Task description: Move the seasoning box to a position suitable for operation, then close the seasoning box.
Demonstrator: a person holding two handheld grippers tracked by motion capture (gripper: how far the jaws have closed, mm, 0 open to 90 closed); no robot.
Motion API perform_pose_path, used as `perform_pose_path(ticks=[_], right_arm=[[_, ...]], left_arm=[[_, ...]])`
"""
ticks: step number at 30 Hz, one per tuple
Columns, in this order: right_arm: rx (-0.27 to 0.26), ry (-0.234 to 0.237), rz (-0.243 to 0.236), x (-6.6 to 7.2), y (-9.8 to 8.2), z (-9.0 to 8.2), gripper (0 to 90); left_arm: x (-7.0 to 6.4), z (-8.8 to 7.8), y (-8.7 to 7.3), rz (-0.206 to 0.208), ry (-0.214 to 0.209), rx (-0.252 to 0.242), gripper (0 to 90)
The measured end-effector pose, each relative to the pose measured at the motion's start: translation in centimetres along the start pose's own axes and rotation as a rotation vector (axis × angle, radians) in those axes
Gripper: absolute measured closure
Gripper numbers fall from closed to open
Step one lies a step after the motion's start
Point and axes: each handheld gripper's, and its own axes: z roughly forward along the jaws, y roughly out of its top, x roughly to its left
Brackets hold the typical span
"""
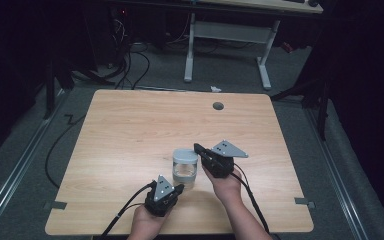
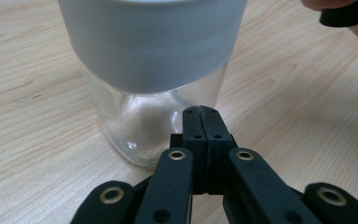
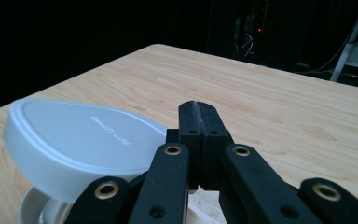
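Jar just beyond left gripper's closed jaws, seemingly touching.

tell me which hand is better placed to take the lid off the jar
Right, probably. The right claw sits level with the grey lid, right beside its rim, while the left claw points low at the jar's glass base. Both claws are shut.

jar: clear | lid: pale grey | table: light woodgrain

Jar top cropped; lid lettering perhaps too blurred.
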Motion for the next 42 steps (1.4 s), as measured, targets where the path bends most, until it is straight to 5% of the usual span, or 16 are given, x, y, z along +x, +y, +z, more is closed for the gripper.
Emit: perform_pose_path(ticks=[12, 22, 27, 28, 31, 32, 36, 42], right_arm=[[0.0, 0.032, -0.022, 1.8, -0.5, -1.1, 90.0], [-0.011, -0.009, 0.003, 0.8, -0.8, -2.4, 89.6], [0.015, -0.068, 0.022, -1.3, -1.8, -3.3, 88.1], [0.028, -0.094, 0.024, -2.2, -2.4, -3.7, 87.4], [0.044, -0.123, 0.034, -3.3, -3.1, -4.2, 86.7], [0.062, -0.152, 0.036, -4.3, -3.7, -4.8, 85.1], [0.085, -0.199, 0.033, -5.7, -4.5, -5.8, 82.6], [0.114, -0.297, 0.097, -9.2, -6.5, -8.0, 79.6]], left_arm=[[-0.1, 0.2, 0.1, 0.0, -0.005, -0.002, 90.0], [0.4, -1.5, 0.7, 0.006, -0.001, -0.01, 88.0], [3.3, -3.8, 1.9, 0.034, 0.066, -0.033, 80.8], [5.1, -4.6, 2.8, 0.021, 0.11, -0.051, 75.1], [7.1, -5.4, 3.8, 0.01, 0.157, -0.064, 69.1], [8.9, -6.0, 4.8, 0.004, 0.217, -0.095, 63.8], [11.4, -6.9, 6.5, -0.009, 0.292, -0.138, 57.3], [14.3, -7.7, 8.8, 0.001, 0.373, -0.181, 53.1]])
